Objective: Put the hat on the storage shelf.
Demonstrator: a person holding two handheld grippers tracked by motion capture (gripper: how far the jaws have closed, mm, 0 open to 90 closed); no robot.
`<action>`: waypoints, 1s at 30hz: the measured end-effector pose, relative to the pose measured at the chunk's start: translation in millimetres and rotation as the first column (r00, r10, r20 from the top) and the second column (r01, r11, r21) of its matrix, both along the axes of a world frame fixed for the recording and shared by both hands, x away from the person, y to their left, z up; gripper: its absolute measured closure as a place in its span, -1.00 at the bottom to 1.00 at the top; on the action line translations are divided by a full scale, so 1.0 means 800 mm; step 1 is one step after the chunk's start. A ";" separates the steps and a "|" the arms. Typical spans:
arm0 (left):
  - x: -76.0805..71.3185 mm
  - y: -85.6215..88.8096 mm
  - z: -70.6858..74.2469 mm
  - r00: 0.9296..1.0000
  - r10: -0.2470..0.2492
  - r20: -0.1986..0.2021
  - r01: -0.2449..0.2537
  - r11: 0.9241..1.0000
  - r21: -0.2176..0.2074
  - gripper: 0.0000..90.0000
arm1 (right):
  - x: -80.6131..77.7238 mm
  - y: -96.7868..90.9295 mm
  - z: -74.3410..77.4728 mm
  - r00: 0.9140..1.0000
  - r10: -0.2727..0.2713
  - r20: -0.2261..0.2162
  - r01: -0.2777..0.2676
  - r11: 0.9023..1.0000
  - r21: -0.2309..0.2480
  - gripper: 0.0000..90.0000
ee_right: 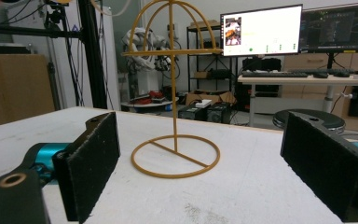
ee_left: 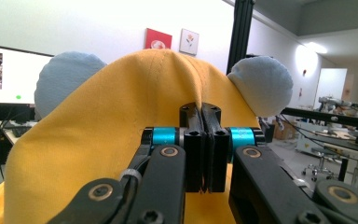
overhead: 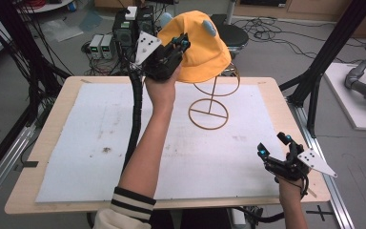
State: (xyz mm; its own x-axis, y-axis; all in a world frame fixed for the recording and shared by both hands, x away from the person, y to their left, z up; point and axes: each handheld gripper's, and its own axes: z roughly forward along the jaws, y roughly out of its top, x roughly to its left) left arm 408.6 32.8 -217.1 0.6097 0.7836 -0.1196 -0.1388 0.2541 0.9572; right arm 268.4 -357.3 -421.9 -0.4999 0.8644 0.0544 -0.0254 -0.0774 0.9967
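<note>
- Up at the far side of the table (overhead: 52, 119), the left gripper (overhead: 177, 46) is raised in the air with its jaws pressed together on a fold of the yellow hat (overhead: 202, 50).
- Seen from the left gripper view, the hat's fabric (ee_left: 121, 121) is pinched between the two black jaws, and two pale blue round ears (ee_left: 261, 84) stick out on either side of the crown.
- The hat hangs beside and above the gold wire hat stand (overhead: 209, 107), whose round base ring rests on the white mat (overhead: 95, 143); whether the hat touches the stand's top cannot be told.
- The right gripper (overhead: 274, 145) is low over the near right corner of the mat, jaws spread wide with nothing between them.
- From the right gripper view, the stand (ee_right: 175, 140) is upright between the open pads (ee_right: 91, 158), well apart from them, with a monitor (ee_right: 261, 30) on a desk behind it.
- No containers are on the table.
</note>
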 end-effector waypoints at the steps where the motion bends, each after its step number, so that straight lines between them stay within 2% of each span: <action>1: 0.002 -0.004 -0.001 1.000 0.005 0.002 -0.005 1.000 0.000 0.96 | -0.001 0.000 0.000 1.000 0.001 -0.001 -0.001 1.000 0.001 -0.74; 5: 0.009 -0.017 -0.003 1.000 0.011 0.014 -0.011 1.000 -0.005 0.96 | -0.004 -0.002 0.000 1.000 0.002 0.002 -0.002 1.000 0.005 -0.74; 8: 0.014 -0.029 -0.007 1.000 -0.004 0.013 0.005 1.000 -0.011 0.96 | -0.005 -0.004 0.000 1.000 0.001 0.002 -0.001 1.000 0.006 -0.74; 15: 0.023 -0.058 -0.025 0.999 -0.027 -0.022 0.028 0.999 0.032 0.96 | -0.006 -0.005 0.000 1.000 0.004 0.003 -0.004 1.000 0.011 -0.74; 18: 0.026 -0.067 -0.032 0.998 -0.041 -0.046 0.043 0.997 0.057 0.96 | -0.006 -0.005 0.001 1.000 0.005 0.005 -0.006 1.000 0.015 -0.74; 22: 0.029 -0.077 -0.043 0.997 -0.046 -0.056 0.050 0.995 0.082 0.96 | -0.006 -0.005 0.001 1.000 0.005 0.005 -0.005 1.000 0.022 -0.74; 30: 0.034 -0.085 -0.070 0.995 -0.045 -0.085 0.053 0.994 0.094 0.96 | -0.007 -0.006 0.002 1.000 0.006 0.007 -0.006 1.000 0.023 -0.74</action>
